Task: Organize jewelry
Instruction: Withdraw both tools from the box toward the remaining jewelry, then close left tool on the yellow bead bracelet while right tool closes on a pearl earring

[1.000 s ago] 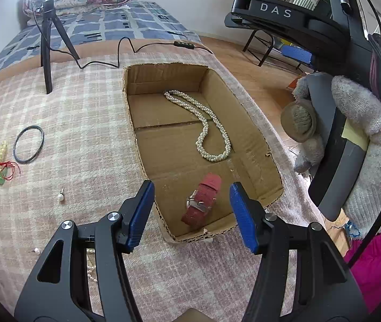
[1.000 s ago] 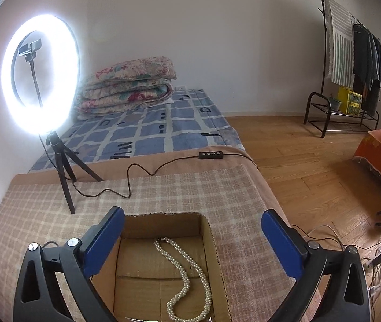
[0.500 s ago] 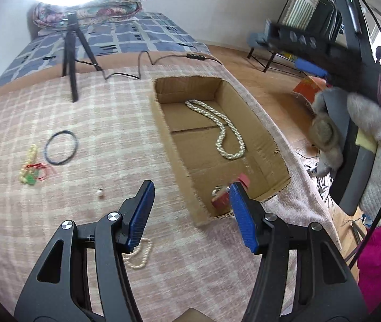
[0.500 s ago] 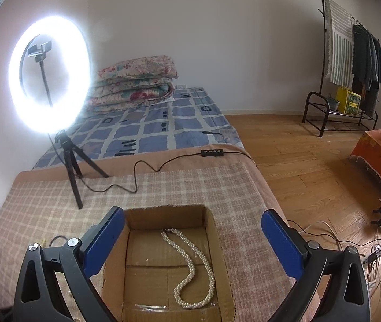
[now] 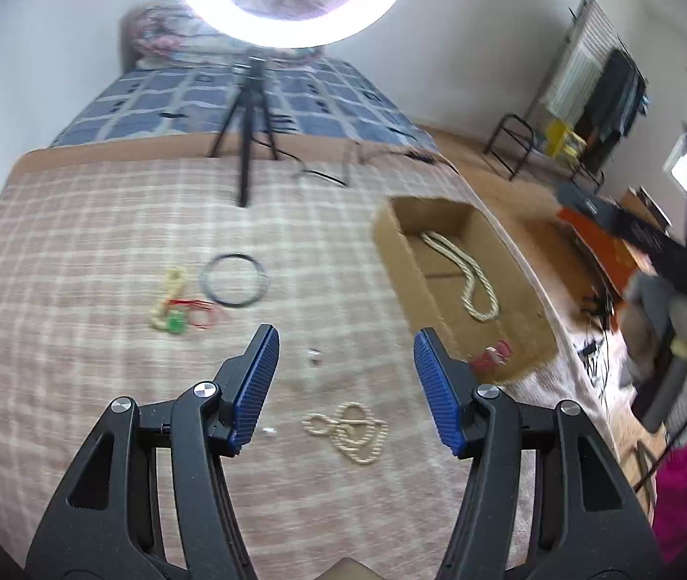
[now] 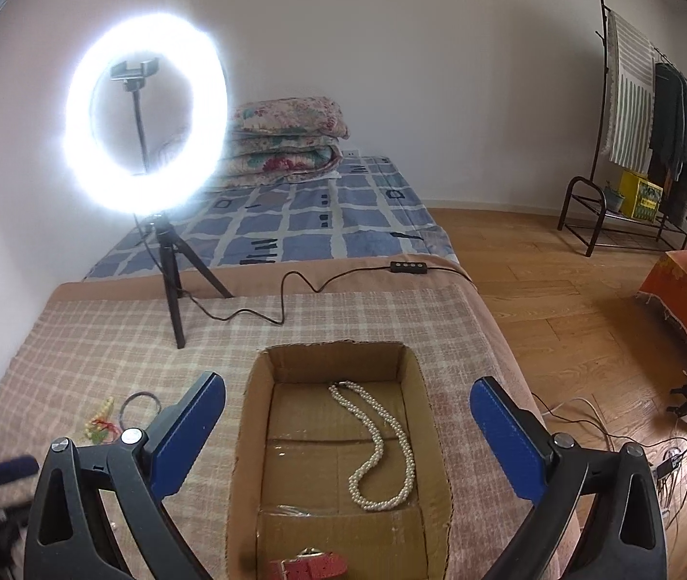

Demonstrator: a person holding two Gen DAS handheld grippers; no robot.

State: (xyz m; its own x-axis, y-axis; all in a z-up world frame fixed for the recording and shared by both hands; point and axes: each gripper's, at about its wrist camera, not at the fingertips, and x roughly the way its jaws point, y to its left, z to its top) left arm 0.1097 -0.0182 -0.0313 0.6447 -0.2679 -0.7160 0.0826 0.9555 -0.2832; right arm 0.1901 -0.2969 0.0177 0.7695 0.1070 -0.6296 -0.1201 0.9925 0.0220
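Observation:
A cardboard box (image 5: 391, 241) (image 6: 246, 435) sits on the checked blanket and holds a pearl necklace (image 5: 469, 275) (image 6: 382, 444) and a red watch strap (image 5: 490, 355) (image 6: 309, 568). My left gripper (image 5: 343, 372) is open and empty, above the blanket left of the box. A small pearl strand (image 5: 350, 430) lies just below it, a tiny earring (image 5: 314, 355) between its fingers. A black ring (image 5: 234, 280) (image 6: 140, 403) and a yellow-green beaded charm with red cord (image 5: 174, 307) (image 6: 99, 418) lie farther left. My right gripper (image 6: 343, 435) is open and empty over the box.
A ring light on a black tripod (image 5: 246, 145) (image 6: 169, 280) stands at the blanket's far edge, with its cable (image 6: 285, 299) trailing right. A bed with folded quilts (image 6: 285, 135) is behind. Wooden floor and a clothes rack (image 6: 633, 145) lie to the right.
My left gripper has swung left away from the box, over the loose jewelry on the blanket, still open. My right gripper has drawn back and up a little; more of the box shows.

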